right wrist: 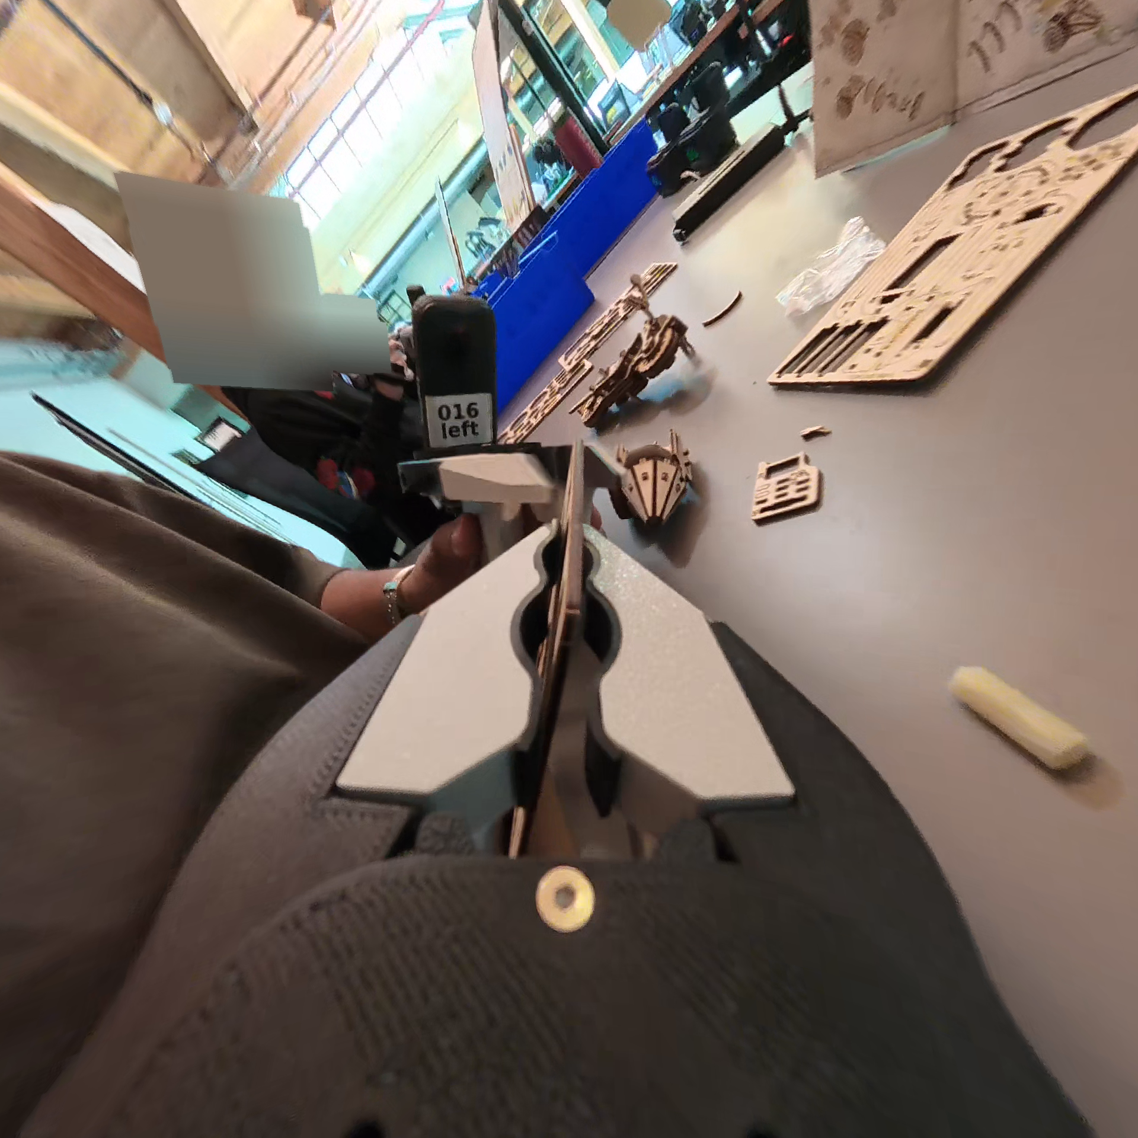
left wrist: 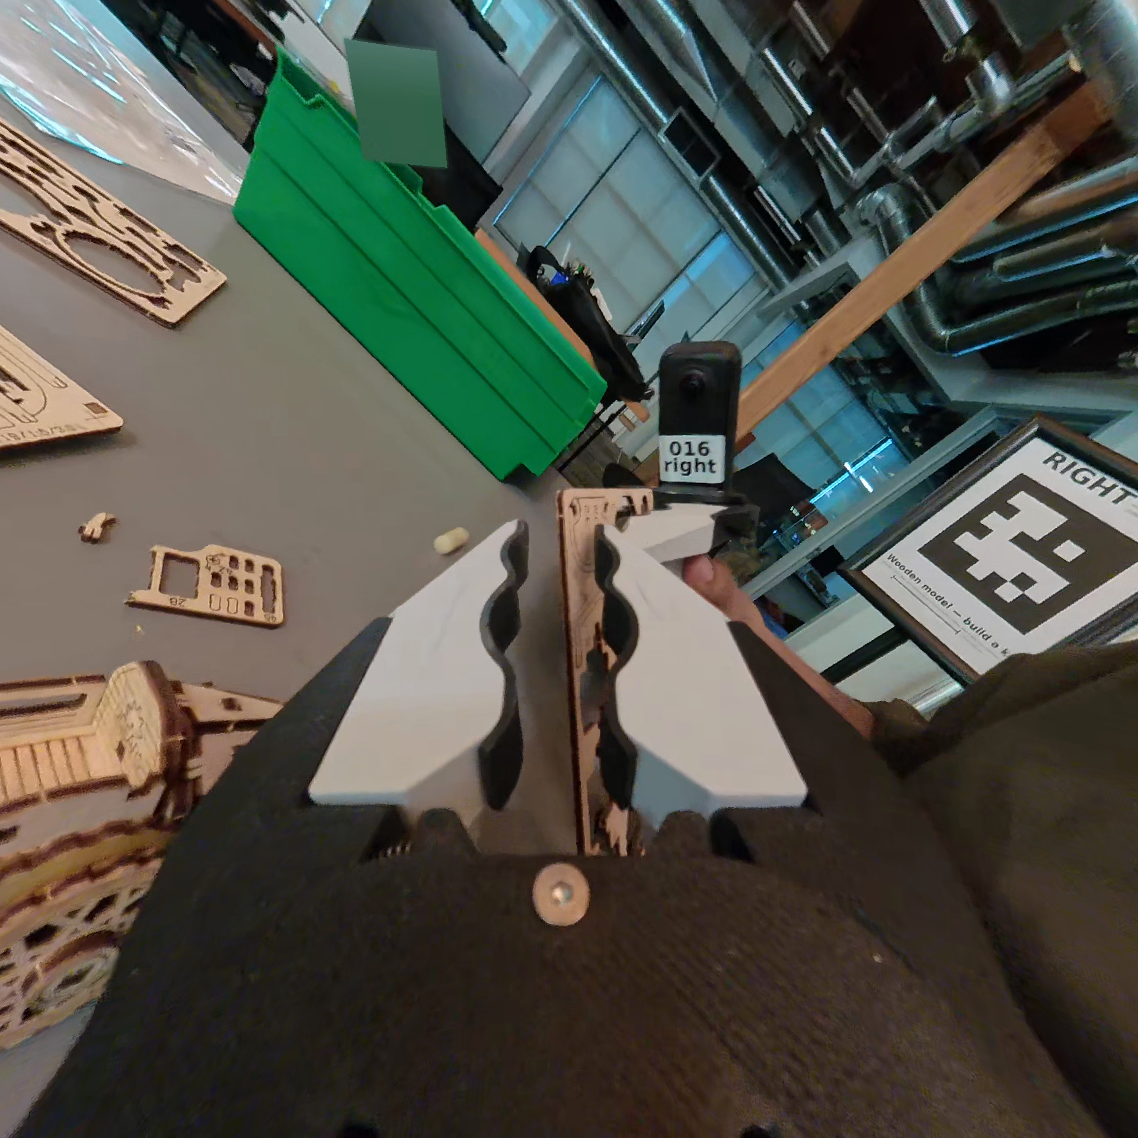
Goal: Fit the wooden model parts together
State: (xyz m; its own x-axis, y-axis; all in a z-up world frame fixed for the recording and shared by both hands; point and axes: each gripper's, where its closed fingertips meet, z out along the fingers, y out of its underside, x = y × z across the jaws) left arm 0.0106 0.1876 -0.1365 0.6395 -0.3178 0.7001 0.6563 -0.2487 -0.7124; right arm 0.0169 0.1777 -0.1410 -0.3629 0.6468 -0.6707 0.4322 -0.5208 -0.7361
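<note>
Left wrist view: the left tongs (left wrist: 557, 542) stood spread, jaws apart. A thin wooden sheet (left wrist: 585, 622) stood edge-on in the gap, lying against the right-hand finger, clear of the left-hand one. Its long axis ran along the fingers, away from the camera.

Right wrist view: the right tongs (right wrist: 569, 536) were pinching the same wooden sheet at frame centre, raised off the counter (right wrist: 924, 554). The right tongs were judged to carry it alone.

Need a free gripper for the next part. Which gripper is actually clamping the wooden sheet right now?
The right gripper: it pinches the thin wooden sheet. The left gripper stands open, the sheet against one finger.
</note>
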